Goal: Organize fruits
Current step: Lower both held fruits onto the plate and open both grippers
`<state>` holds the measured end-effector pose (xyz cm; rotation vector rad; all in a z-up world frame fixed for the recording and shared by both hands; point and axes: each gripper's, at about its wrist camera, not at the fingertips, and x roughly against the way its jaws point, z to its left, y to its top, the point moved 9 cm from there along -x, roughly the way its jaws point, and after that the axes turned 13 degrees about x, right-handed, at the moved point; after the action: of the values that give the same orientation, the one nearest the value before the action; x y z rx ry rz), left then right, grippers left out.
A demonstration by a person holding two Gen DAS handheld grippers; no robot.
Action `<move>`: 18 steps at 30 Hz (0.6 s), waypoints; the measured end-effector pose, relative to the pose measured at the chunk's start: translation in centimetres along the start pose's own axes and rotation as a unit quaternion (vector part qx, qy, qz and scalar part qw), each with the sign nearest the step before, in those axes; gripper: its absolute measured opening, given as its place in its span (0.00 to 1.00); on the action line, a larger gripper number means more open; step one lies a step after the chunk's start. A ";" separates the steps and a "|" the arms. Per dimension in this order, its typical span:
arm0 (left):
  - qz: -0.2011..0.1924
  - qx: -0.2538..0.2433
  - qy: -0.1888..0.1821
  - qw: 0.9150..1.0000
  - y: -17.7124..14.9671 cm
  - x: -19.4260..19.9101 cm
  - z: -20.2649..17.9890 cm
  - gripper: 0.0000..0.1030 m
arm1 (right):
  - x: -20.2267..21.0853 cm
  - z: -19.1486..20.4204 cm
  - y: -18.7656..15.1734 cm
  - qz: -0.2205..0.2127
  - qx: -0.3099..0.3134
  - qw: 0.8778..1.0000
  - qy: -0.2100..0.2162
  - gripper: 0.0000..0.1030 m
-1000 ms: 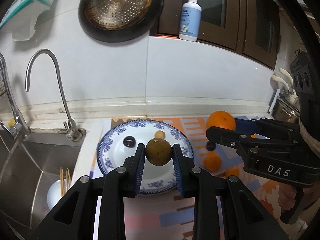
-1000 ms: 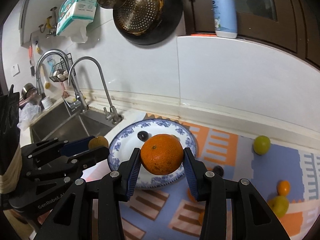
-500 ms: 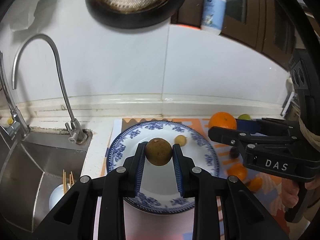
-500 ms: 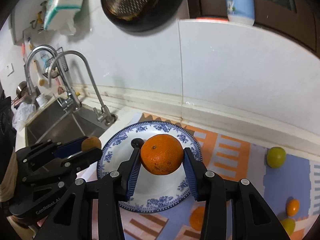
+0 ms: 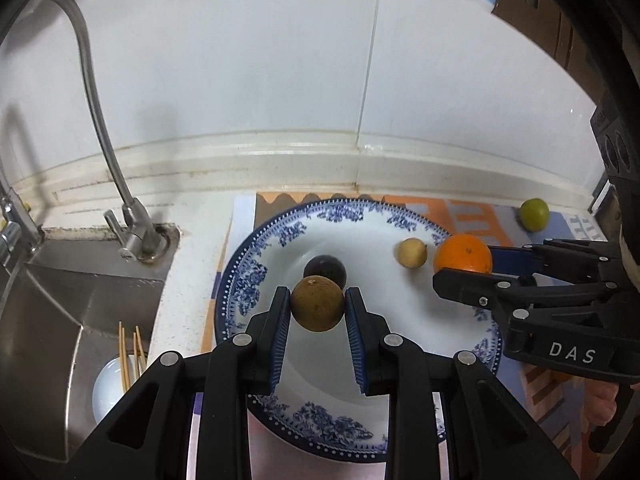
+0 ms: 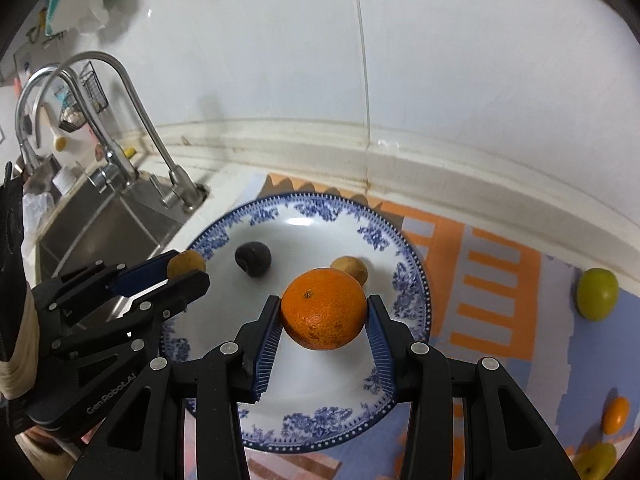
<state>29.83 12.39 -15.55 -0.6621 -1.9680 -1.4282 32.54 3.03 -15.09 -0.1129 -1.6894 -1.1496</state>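
Note:
A blue-and-white plate (image 5: 256,276) (image 6: 412,280) lies on the counter mat. On it sit a dark round fruit (image 5: 329,268) (image 6: 253,258) and a small tan fruit (image 5: 411,253) (image 6: 356,268). My left gripper (image 5: 318,310) (image 6: 188,270) is shut on a brown round fruit (image 5: 317,309) (image 6: 185,262), held just above the plate's left part. My right gripper (image 6: 324,314) (image 5: 464,266) is shut on an orange (image 6: 323,314) (image 5: 463,254), held above the plate's right part.
A sink (image 5: 60,304) with a tap (image 5: 100,112) lies left of the plate; a white bowl with chopsticks (image 5: 116,376) is in it. On the mat (image 6: 492,280) to the right lie a green fruit (image 6: 597,294) (image 5: 534,210), a small orange fruit (image 6: 616,420) and a yellow-green fruit (image 6: 596,460). The tiled wall stands close behind.
Both grippers have moved forward and down toward the plate, each still holding its fruit. The plate now fills more of both views.

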 end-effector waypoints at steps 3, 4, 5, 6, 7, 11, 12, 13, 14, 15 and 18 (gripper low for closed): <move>0.019 0.003 0.001 1.000 -0.3 -1.1 0.2 0.27 | -1.1 -0.2 -0.3 0.017 -0.012 1.000 0.009 0.42; 0.025 0.002 0.002 1.000 -0.5 -1.4 0.2 0.27 | -1.4 -0.3 -0.4 0.020 -0.016 1.000 0.011 0.42; 0.028 0.001 0.003 1.000 -0.6 -1.5 0.2 0.27 | -1.6 -0.4 -0.6 0.024 -0.020 0.999 0.012 0.42; 0.030 -0.001 0.004 1.000 -0.8 -1.7 0.2 0.27 | -1.8 -0.5 -0.6 0.026 -0.021 0.999 0.013 0.42; 0.031 -0.003 0.005 1.000 -0.8 -1.8 0.2 0.27 | -1.9 -0.5 -0.6 0.028 -0.022 0.999 0.013 0.42; 0.035 -0.002 0.009 0.999 -1.0 -2.1 0.2 0.28 | -2.2 -0.7 -0.7 0.032 -0.026 0.999 0.010 0.42; 0.035 0.000 0.009 0.999 -1.0 -2.0 0.2 0.30 | -2.2 -0.7 -0.7 0.033 -0.028 0.999 0.011 0.42; 0.033 0.001 0.011 0.999 -0.9 -2.0 0.2 0.36 | -2.2 -0.7 -0.7 0.035 -0.030 0.999 0.012 0.42; 0.030 0.001 0.012 0.999 -0.8 -1.8 0.2 0.40 | -2.2 -0.7 -0.7 0.036 -0.031 0.999 0.013 0.42; 0.028 0.001 0.013 1.000 -0.7 -1.7 0.3 0.40 | -2.2 -0.8 -0.7 0.035 -0.033 0.999 0.014 0.45; 0.020 0.002 0.019 1.000 -0.4 -1.0 0.3 0.40 | -1.7 -0.9 -0.6 0.026 -0.031 0.999 0.006 0.48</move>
<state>30.16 12.50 -16.57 -0.6626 -1.9174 -1.4023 33.64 2.83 -16.80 -0.1883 -1.6308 -1.1615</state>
